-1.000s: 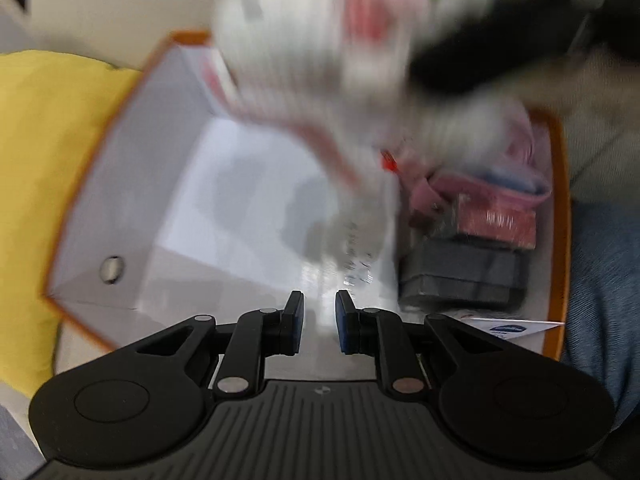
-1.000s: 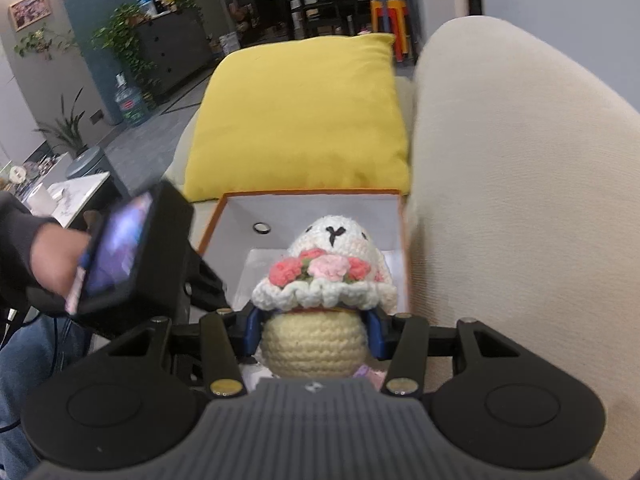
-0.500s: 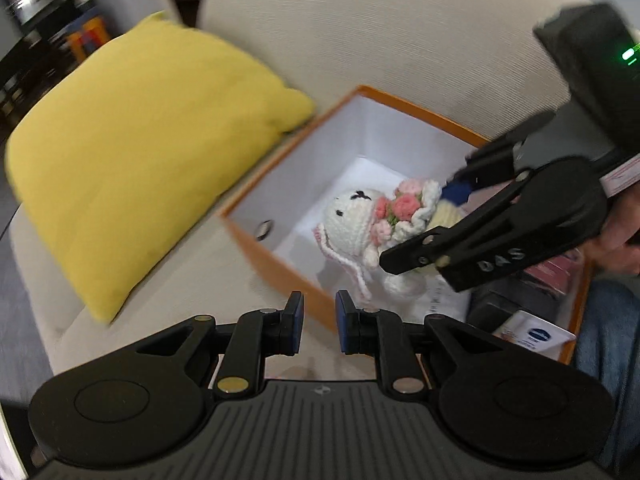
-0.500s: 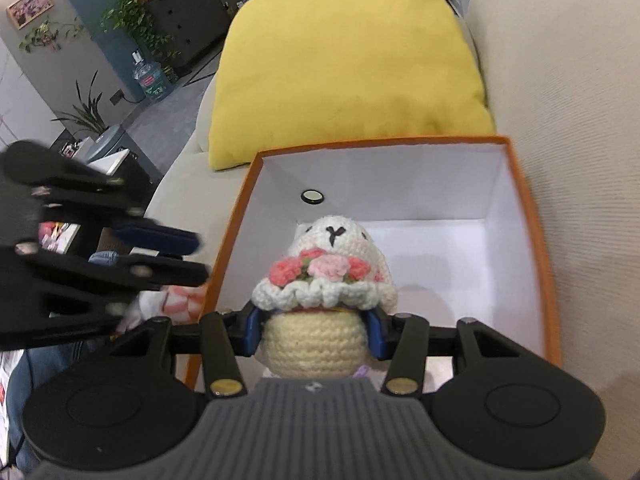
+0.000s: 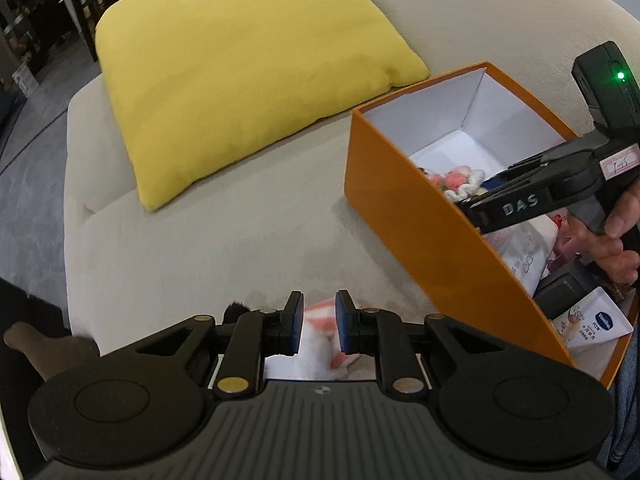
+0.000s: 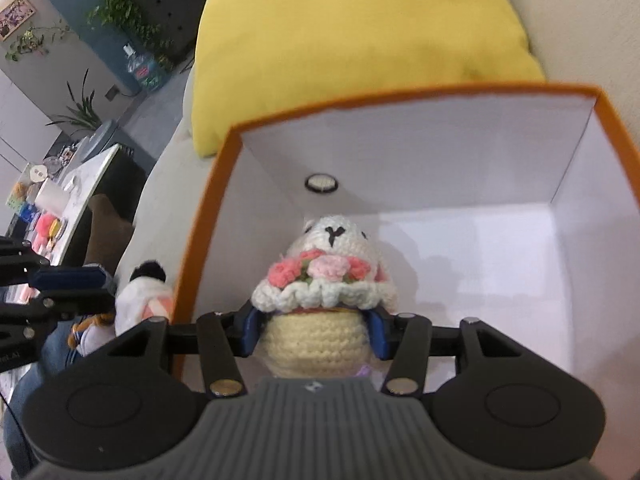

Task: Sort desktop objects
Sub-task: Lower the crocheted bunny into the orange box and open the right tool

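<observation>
Two views. From our left gripper (image 5: 317,326), jaws a narrow gap apart and empty, we have swung away from the orange box (image 5: 416,216) and now hover over a pink-and-white plush toy (image 5: 320,344) on the sofa (image 5: 200,248). From our right gripper (image 6: 314,334), still clamped on the crochet doll (image 6: 324,280), we have sunk deeper between the box walls (image 6: 440,136), with open floor to its right.

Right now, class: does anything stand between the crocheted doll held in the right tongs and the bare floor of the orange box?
Nothing visible does. The crocheted doll sits clamped in the right tongs, inside the orange box, with bare white floor ahead.
</observation>
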`<state>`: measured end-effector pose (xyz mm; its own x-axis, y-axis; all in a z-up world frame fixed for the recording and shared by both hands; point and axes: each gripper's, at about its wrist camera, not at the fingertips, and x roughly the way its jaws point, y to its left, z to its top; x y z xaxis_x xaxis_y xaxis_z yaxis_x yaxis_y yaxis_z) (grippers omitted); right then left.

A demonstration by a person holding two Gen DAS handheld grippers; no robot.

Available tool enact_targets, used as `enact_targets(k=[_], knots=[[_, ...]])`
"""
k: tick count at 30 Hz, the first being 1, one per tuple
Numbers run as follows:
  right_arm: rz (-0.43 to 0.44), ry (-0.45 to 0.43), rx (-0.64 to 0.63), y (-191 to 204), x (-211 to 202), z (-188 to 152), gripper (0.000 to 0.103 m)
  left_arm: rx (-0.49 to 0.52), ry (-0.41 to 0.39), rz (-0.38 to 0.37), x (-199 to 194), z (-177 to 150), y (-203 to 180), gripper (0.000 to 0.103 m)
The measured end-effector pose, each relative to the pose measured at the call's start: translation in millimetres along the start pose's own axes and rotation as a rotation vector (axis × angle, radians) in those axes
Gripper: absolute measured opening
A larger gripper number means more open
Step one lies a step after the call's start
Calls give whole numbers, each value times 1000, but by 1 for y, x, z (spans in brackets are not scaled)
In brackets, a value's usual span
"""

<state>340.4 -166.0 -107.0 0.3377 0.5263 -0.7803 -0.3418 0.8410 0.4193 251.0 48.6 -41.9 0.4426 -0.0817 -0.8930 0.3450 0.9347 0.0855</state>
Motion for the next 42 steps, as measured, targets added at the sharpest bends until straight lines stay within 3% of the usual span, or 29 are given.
enact_targets(k=[9, 16, 18, 19, 20, 28, 38, 42], knots=[[-10, 56, -4, -2, -16, -4, 65, -76, -23, -48, 5, -23, 0, 19], [-79, 81, -83, 0, -34, -12, 66, -118, -27, -70, 3, -36, -1, 19], [-82, 86, -126, 3, -36, -15, 62, -126, -27, -73, 3, -38, -1, 19], [-98, 93, -146, 5, -35, -16, 53, -128, -28, -73, 3, -39, -2, 19], [-106, 90, -158, 5, -34, -17, 51, -129, -30, -73, 3, -39, -2, 19], [-19, 9, -176, 11, -14, -4, 44, -156, -54, -103, 1, -36, -9, 19], [-29, 57, -240, 7, -35, 6, 51, -171, -80, -134, 5, -34, -18, 19], [-160, 157, -233, -5, -50, 10, 60, -186, -83, -137, 4, -38, -15, 19]])
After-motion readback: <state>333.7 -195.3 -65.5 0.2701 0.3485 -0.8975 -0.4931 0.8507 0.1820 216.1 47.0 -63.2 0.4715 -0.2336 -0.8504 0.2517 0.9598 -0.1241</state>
